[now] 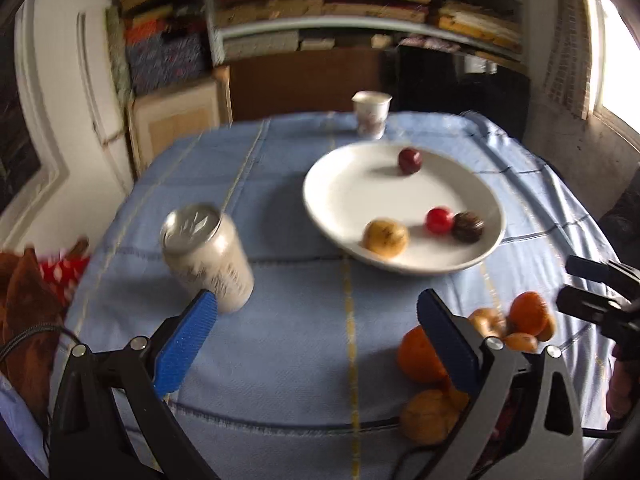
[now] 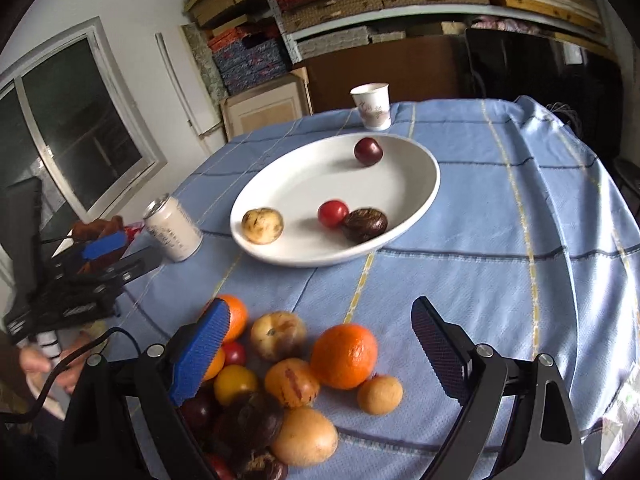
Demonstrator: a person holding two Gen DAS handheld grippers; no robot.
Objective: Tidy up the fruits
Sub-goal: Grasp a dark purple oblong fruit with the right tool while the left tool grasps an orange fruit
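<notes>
A white plate (image 2: 416, 196) on the blue tablecloth holds a yellow fruit (image 2: 262, 225), a red fruit (image 2: 332, 213), a dark brown fruit (image 2: 365, 224) and a dark red plum (image 2: 368, 151). The plate also shows in the left wrist view (image 1: 332, 196). A pile of loose fruit lies near the front edge, with a large orange (image 2: 344, 355) in it. My right gripper (image 2: 320, 340) is open and empty, hovering over the pile. My left gripper (image 1: 316, 322) is open and empty above bare cloth, with the pile (image 1: 420, 356) partly hidden behind its right finger.
A white drink can (image 1: 208, 256) stands left of the plate, just beyond my left gripper's left finger. A paper cup (image 2: 372, 106) stands at the table's far edge. Shelves of stacked boxes and a window are behind the table.
</notes>
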